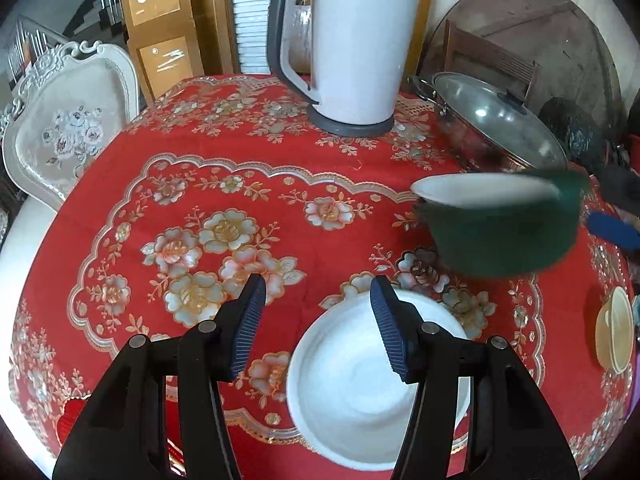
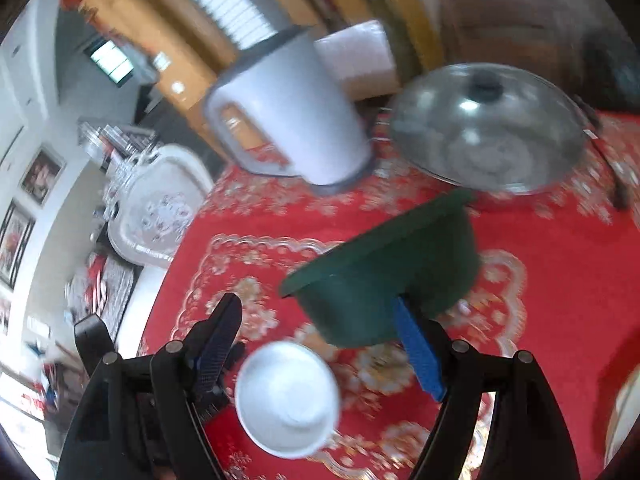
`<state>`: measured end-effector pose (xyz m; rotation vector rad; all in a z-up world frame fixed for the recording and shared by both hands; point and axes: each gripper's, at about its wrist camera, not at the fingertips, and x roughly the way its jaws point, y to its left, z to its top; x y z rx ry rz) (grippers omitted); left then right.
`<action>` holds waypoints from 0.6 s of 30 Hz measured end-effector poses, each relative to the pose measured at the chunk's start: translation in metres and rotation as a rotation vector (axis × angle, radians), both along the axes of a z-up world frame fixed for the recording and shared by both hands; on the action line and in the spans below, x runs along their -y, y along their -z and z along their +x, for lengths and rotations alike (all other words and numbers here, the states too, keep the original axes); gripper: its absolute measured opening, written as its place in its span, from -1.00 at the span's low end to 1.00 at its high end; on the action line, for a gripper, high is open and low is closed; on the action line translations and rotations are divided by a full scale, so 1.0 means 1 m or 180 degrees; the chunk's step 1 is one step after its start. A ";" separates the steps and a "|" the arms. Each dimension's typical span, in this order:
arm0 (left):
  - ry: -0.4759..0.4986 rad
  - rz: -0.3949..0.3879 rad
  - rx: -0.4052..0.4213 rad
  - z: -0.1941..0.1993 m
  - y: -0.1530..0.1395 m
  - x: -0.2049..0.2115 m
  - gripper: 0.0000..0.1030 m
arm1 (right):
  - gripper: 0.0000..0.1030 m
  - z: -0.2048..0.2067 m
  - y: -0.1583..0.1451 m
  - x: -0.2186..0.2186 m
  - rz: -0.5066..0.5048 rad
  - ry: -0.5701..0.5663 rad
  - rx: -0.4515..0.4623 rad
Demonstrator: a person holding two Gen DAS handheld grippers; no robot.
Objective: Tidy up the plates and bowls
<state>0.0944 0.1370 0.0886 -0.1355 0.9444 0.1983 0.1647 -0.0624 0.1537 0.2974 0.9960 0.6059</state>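
Dark green round bowl with a white glazed inside [image 1: 500, 236]: blurred at the right, tilted above or on the red floral plastic tablecloth [image 1: 224, 160], near the steel pot under a domed glass lid [image 1: 492, 128]. Impossible to tell lifted from resting. White glossy shallow bowl [image 1: 352, 396] sitting just under the left gripper [image 1: 318, 282], ribbed blue pads spread wide, holding nothing. Cream stacked cups or small bowls [image 1: 614, 330] at the far right edge, well apart. Tall white plastic kettle with a grey base [image 1: 352, 48] upright at the back. Probably early in the job: nothing nested yet, green, white and cream pieces scattered.

From the right wrist: right gripper [image 2: 316, 308] spread wide too, pinching nothing evident; tip of its right finger hidden behind the green bowl's smooth matte wall [image 2: 384, 280]. White bowl [image 2: 288, 396] below, between the fingers. Likely left: bringing the green bowl onto or beside the white one, then gathering the cream pieces.
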 end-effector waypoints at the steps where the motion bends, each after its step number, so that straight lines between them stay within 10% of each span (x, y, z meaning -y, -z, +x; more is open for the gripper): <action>1: 0.0015 -0.0005 -0.0002 0.002 0.000 0.002 0.06 | 0.52 -0.003 0.001 0.012 0.0067 0.0032 -0.0013; 18: 0.0345 -0.0021 -0.0139 0.042 -0.002 0.059 0.06 | 0.54 -0.010 0.025 0.072 0.0119 0.0172 -0.0196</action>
